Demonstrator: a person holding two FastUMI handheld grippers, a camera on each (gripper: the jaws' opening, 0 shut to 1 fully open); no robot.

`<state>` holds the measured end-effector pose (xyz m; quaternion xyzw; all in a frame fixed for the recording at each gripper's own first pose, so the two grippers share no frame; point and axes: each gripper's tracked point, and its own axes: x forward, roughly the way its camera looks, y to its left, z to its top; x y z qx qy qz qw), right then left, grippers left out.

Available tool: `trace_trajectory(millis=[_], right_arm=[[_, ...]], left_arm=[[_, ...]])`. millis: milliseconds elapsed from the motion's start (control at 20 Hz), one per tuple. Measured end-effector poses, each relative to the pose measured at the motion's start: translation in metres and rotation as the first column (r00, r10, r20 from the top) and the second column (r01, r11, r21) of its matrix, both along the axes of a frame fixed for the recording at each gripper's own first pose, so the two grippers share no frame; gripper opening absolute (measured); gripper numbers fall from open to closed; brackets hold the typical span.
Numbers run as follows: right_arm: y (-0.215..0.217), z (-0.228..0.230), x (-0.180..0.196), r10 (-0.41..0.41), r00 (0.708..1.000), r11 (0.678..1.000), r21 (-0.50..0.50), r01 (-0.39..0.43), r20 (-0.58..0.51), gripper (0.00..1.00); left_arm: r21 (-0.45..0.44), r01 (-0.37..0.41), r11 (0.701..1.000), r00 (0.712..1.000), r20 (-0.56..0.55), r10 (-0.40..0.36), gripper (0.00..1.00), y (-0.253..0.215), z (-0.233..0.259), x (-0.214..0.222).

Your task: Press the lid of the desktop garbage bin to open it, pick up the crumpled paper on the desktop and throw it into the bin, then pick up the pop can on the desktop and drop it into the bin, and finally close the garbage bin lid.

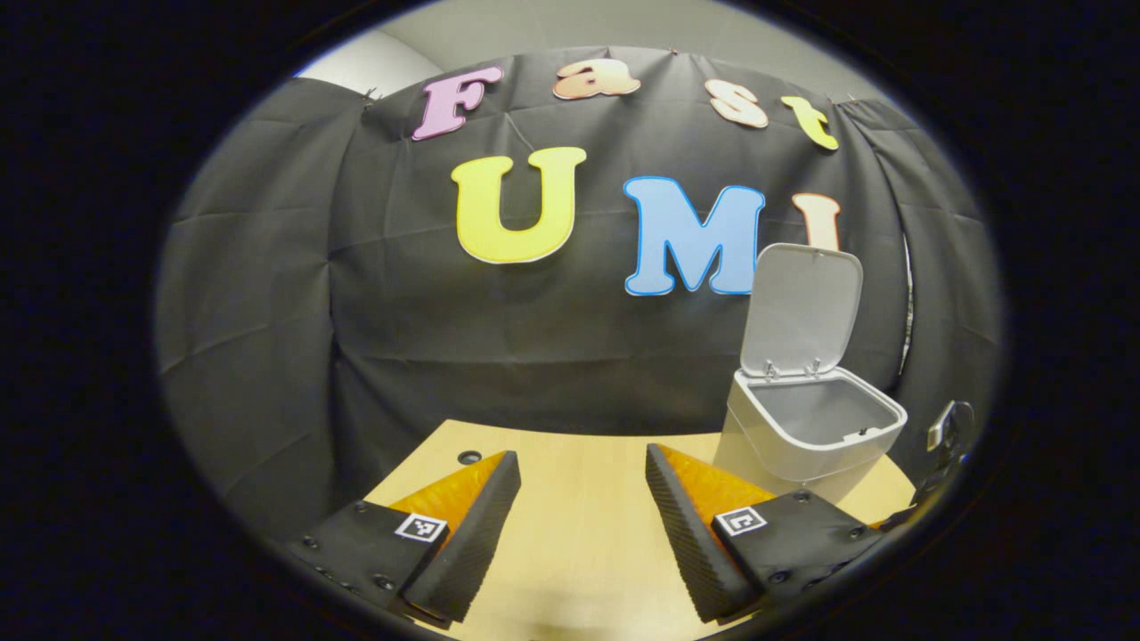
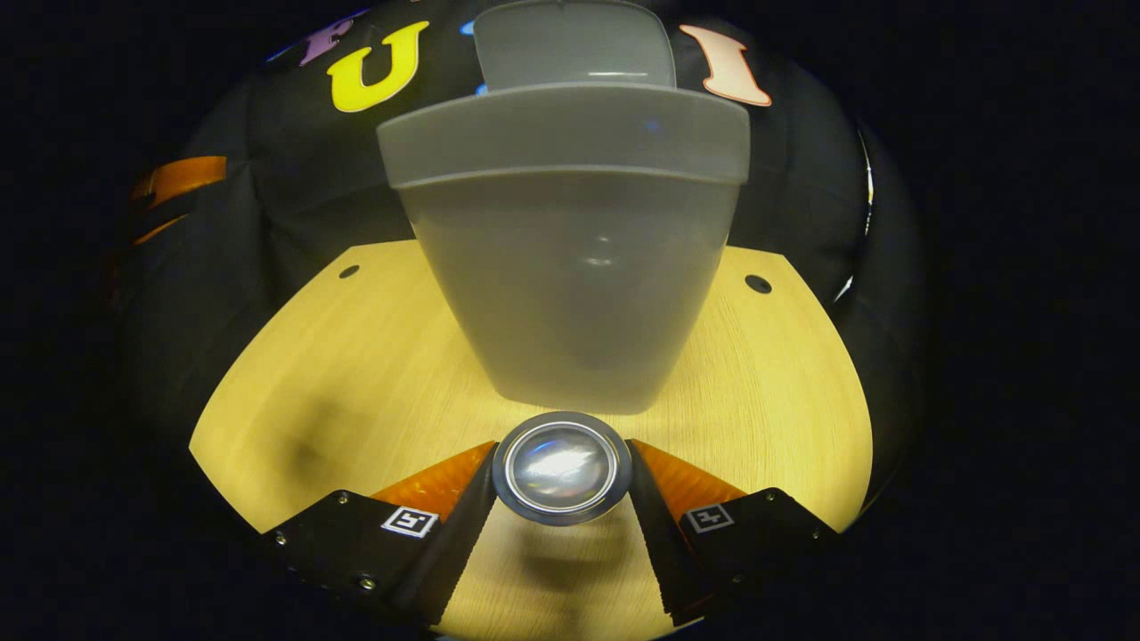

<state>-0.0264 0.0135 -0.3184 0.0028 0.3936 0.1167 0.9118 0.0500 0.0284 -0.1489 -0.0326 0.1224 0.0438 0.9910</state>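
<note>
In the left gripper view my left gripper point(image 1: 583, 499) hangs spread and empty; the pale grey plastic bin point(image 1: 806, 436) stands open. In the right gripper view my right gripper point(image 2: 561, 485) clamps the silver-ended pop can point(image 2: 561, 467) before it; I'd lift above the rim before releasing.

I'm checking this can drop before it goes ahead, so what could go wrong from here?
1. The right gripper holds the pop can low, in front of the garbage bin's wall; moved forward without lifting, it could knock the bin.
2. The fingers grip the round can by its sides, so it might slip on the way up.
3. The lid stands open behind the opening; a high overshoot could hit it and bounce the can out.
</note>
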Motion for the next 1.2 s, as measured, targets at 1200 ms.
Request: trace_trajectory(millis=[1200], right_arm=[[0.059,0.284,0.058,0.042,0.840,0.955,0.226,-0.194,0.541,0.85]], left_arm=[[-0.008,-0.001,1.000,1.000,0.011,0.001,0.94,-0.005,0.004,-0.016]])
